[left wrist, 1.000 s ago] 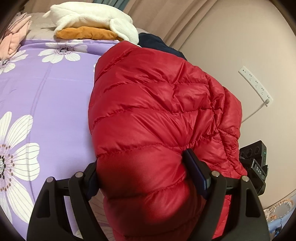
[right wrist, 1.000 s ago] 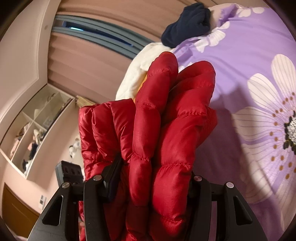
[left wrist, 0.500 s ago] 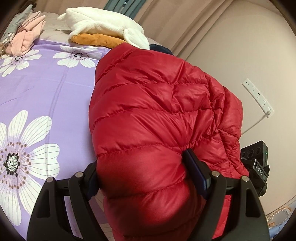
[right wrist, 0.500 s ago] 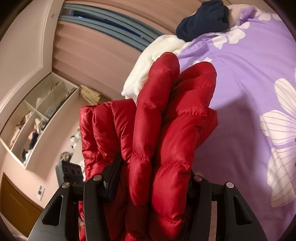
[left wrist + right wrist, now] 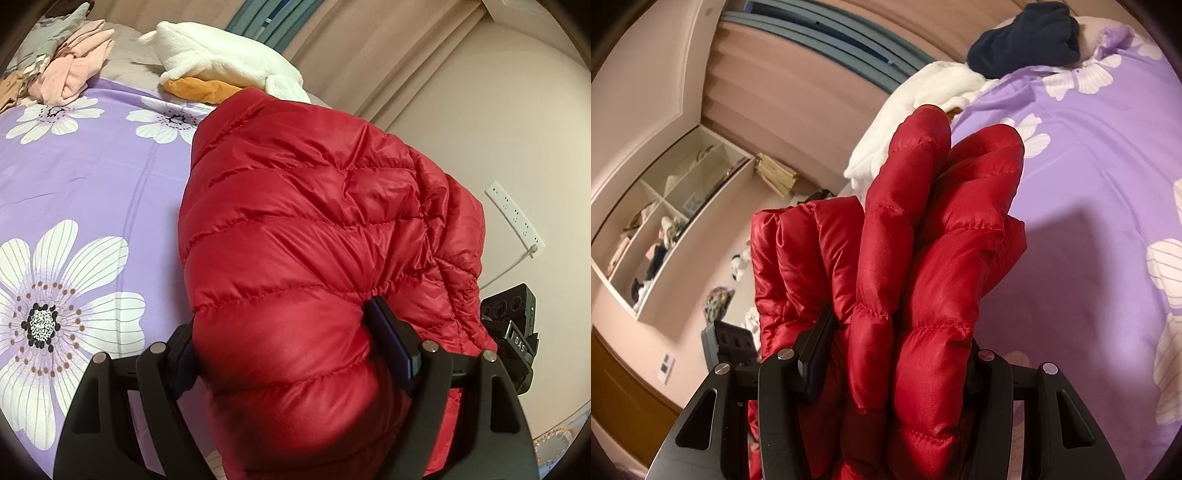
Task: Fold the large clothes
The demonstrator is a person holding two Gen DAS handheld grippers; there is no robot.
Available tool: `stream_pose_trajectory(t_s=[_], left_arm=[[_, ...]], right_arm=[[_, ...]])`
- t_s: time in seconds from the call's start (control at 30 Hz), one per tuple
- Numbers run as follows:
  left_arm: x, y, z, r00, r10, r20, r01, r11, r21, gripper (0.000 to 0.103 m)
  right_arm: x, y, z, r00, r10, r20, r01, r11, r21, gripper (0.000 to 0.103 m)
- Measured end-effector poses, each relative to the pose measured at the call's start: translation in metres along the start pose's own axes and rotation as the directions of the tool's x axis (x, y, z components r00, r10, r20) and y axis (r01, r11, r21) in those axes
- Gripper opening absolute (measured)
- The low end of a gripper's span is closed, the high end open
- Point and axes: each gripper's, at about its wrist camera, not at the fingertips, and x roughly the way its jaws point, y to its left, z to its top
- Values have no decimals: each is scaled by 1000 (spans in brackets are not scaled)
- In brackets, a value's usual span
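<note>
Red quilted puffer jacket (image 5: 314, 236), glossy, stitched into puffy horizontal baffles, held bunched above bed with purple floral sheet (image 5: 92, 177). Left gripper (image 5: 284, 354): jaws clamped on thick padded fold. Right gripper (image 5: 897, 354): jaws clamped on gathered ridged folds. Fluffy white garment (image 5: 221, 62) over orange cloth (image 5: 199, 88) at bed's far end.

red jacket (image 5: 303, 236) hem cut off, shelf contents (image 5: 657, 236) blurred
</note>
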Motion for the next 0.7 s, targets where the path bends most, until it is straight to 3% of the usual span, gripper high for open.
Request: stream_pose_trajectory(t_s=[0.7], left_arm=[[-15,22,8,999,11,53,-8,998,-62,81]], right_arm=[[39,24,13,999,-14,-48,11,998,-64,54]])
